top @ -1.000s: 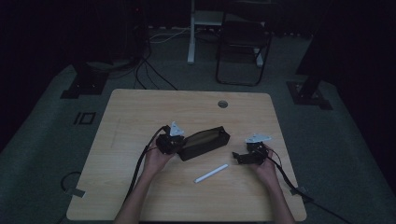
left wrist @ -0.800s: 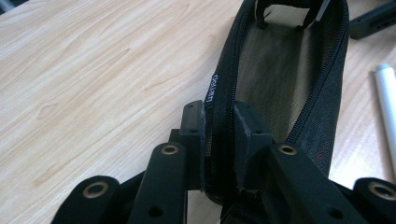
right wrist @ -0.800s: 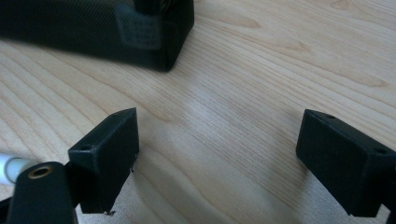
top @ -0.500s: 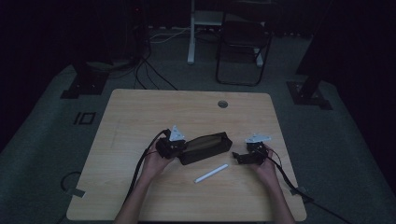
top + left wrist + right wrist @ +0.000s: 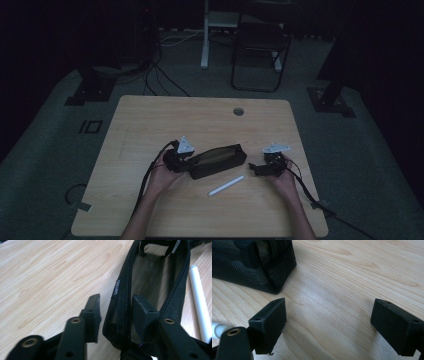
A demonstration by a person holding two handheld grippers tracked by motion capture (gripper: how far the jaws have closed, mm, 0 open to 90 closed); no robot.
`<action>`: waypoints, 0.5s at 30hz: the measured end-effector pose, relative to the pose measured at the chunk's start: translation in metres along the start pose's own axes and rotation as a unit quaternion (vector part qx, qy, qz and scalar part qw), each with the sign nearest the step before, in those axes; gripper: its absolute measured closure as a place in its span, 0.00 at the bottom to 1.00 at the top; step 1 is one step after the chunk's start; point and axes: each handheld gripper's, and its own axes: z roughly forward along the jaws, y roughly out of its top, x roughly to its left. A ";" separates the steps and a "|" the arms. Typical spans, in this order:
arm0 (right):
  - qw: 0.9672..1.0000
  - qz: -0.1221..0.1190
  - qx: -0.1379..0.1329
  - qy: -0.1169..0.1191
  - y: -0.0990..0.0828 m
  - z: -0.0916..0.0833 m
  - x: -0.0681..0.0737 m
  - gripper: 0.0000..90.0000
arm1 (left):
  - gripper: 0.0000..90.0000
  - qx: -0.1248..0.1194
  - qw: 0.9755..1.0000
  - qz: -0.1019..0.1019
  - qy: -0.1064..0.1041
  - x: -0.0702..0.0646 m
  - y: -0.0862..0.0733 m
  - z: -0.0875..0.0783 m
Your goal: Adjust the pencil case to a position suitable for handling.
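Note:
A black mesh zip pouch (image 5: 217,161) lies open-topped across the middle of the wooden table (image 5: 150,125). My left gripper (image 5: 189,162) is at its left end. In the left gripper view the jaws (image 5: 117,312) straddle the pouch's zipped rim (image 5: 120,315), one pad outside and one inside; they have just been opening and stand off the fabric. A white pen (image 5: 226,185) lies in front of the pouch, and the left gripper view has the pen (image 5: 200,305) beside it. My right gripper (image 5: 255,170) rests open near the pouch's right end (image 5: 249,262), with bare wood between its jaws (image 5: 332,325).
A round cable hole (image 5: 238,111) sits near the table's far edge. Beyond the table stand a dark chair (image 5: 260,45) and a white post (image 5: 205,40) on the grey floor. Cables trail from both grippers off the front of the table.
The pouch has settled slightly lower and flatter at the left gripper's end. The right hand has kept still.

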 end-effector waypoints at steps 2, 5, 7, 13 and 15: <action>1.000 0.000 0.000 0.000 0.000 0.000 0.000 0.15 | 0.59 -0.008 1.000 -0.006 0.002 0.000 0.000 -0.003; 1.000 0.000 0.000 0.000 0.000 0.000 0.000 0.15 | 0.56 -0.026 1.000 -0.011 0.005 0.000 0.001 -0.011; 1.000 0.000 0.000 0.000 0.000 0.000 0.000 0.15 | 0.53 -0.037 0.999 -0.013 0.007 -0.001 0.002 -0.017; 1.000 0.000 0.000 0.000 0.000 0.000 0.000 0.15 | 0.50 -0.060 0.998 -0.008 0.008 -0.014 0.005 -0.031; 1.000 0.000 0.000 0.000 0.000 0.000 0.000 0.15 | 0.50 -0.061 0.998 0.000 0.008 -0.020 0.005 -0.032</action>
